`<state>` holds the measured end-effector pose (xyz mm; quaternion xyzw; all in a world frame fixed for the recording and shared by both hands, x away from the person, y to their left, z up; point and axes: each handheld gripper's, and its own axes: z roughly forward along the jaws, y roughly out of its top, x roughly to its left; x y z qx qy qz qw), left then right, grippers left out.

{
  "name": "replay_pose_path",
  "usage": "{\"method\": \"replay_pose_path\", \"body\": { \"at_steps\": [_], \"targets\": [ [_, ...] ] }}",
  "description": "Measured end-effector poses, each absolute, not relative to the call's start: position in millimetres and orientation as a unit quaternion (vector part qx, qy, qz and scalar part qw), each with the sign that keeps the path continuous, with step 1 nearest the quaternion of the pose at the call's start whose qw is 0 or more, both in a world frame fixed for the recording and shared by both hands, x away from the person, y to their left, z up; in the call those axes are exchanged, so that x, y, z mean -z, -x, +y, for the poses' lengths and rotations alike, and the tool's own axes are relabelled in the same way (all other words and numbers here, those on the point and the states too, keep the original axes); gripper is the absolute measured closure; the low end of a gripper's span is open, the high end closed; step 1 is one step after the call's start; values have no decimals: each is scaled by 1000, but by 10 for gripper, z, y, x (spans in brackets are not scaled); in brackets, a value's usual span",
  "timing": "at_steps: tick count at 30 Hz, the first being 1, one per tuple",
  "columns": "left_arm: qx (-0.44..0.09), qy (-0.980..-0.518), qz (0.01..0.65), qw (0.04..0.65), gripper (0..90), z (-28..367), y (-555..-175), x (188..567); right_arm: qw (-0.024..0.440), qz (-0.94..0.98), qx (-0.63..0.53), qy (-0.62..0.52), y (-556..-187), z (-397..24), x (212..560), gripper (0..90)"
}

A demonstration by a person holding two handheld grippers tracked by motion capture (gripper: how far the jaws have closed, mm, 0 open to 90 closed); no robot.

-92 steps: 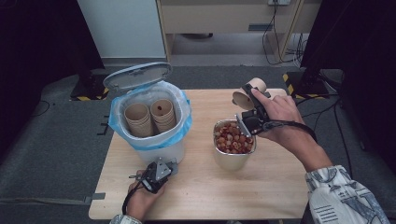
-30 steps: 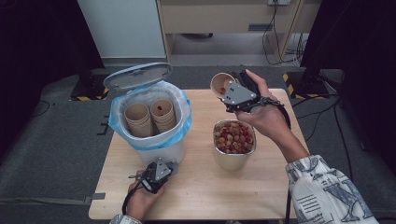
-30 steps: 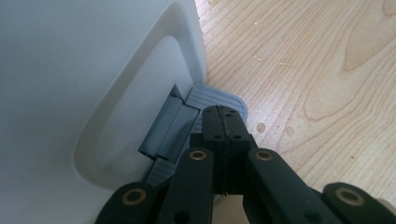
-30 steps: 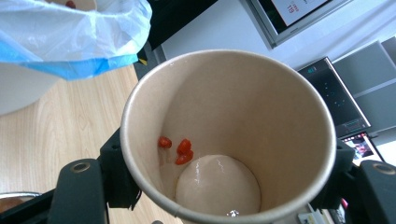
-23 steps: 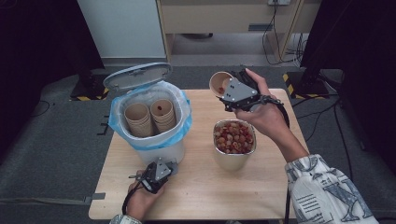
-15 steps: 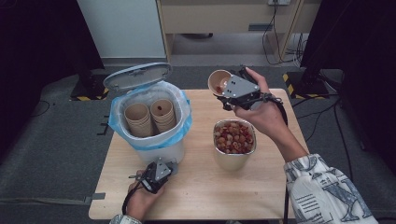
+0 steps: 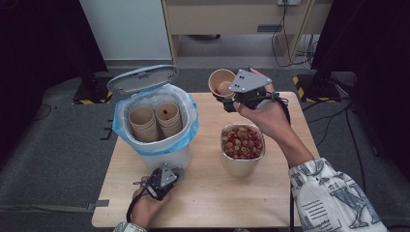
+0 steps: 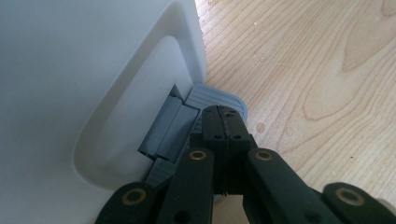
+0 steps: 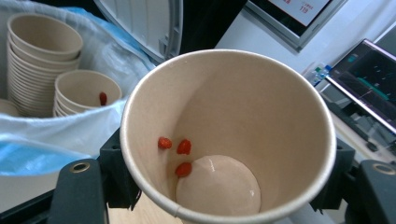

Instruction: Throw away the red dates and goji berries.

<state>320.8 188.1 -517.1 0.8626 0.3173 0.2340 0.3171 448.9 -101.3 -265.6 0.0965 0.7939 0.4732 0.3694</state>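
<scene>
My right gripper (image 7: 231, 98) is shut on a paper cup (image 7: 221, 82), held above the table's far edge and tipped with its mouth toward the bin. Three red berries (image 9: 180, 154) cling inside the cup (image 9: 280, 116), whose sides sit between the right gripper's fingers (image 9: 116, 175). The white bin (image 7: 167, 157) has a blue liner, an open grey lid (image 7: 141, 79) and two stacks of paper cups (image 7: 157, 121) inside. My left gripper (image 8: 223, 122) is shut with nothing in it, its tip on the bin's grey pedal (image 8: 217, 95).
A metal container (image 7: 240, 166) full of red berries stands on the wooden table (image 7: 208, 203), right of the bin and under my right forearm. One berry lies in the nearer stack of cups (image 9: 84, 93). Screens show behind the cup in the right gripper view.
My right hand lifted the cup away from the metal container toward the table's far edge, then drifted slightly left toward the bin. The left gripper stayed on the pedal.
</scene>
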Motion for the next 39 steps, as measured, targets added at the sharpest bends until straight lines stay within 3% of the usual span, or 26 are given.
{"method": "replay_pose_path", "body": {
  "at_steps": [39],
  "targets": [
    [-233, -862, 318, 318, 898, 1883, -3208, 5170, 275, 787, -537, -126, -4523, -698, 2643, 281]
  ]
}}
